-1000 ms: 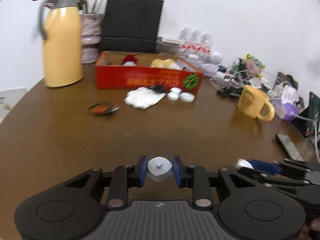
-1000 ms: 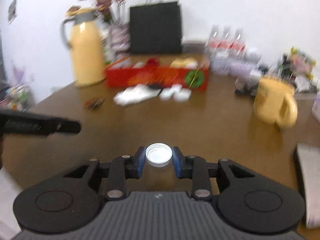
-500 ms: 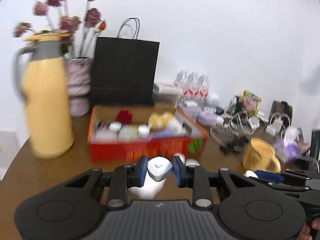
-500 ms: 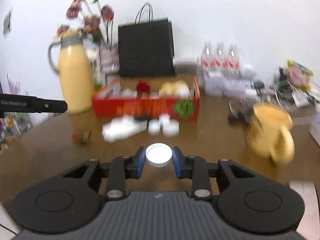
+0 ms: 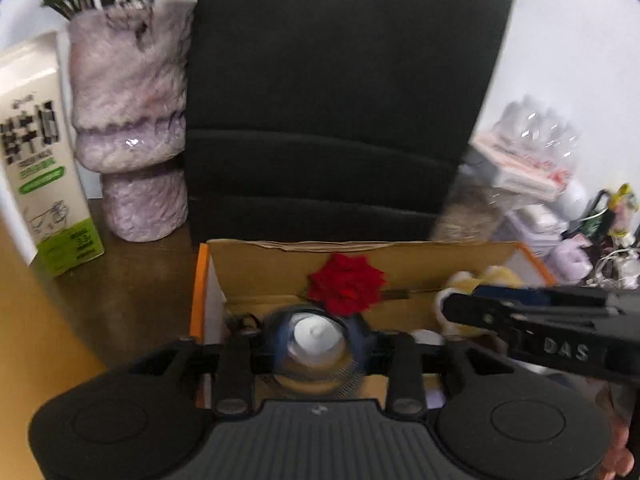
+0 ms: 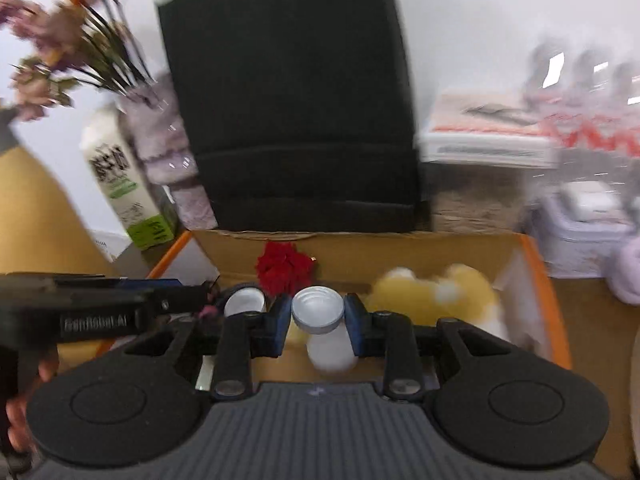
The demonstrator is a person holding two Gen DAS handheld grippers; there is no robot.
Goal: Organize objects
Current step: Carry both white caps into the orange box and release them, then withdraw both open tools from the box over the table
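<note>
My left gripper [image 5: 316,340] is shut on a small white knobbed cap [image 5: 314,339] and hangs over the left part of the open orange cardboard box [image 5: 200,280]. My right gripper [image 6: 318,314] is shut on a round white lid [image 6: 318,310] over the middle of the same box [image 6: 536,280]. Inside lie a red flower [image 5: 346,286], a yellow plush toy [image 6: 440,292] and a white container [image 6: 244,300]. The right gripper's body [image 5: 540,320] crosses the left wrist view; the left gripper's body [image 6: 100,312] crosses the right wrist view.
A black paper bag [image 5: 340,100] stands right behind the box. A purple vase [image 5: 128,120] with flowers and a white-green carton [image 5: 44,160] stand to its left. A yellow jug [image 6: 32,216] is at far left. Water bottles and books [image 6: 500,136] are at the right.
Both grippers moved forward from the open table to above the orange box, each still holding its white piece. The box and bag now fill the views.
</note>
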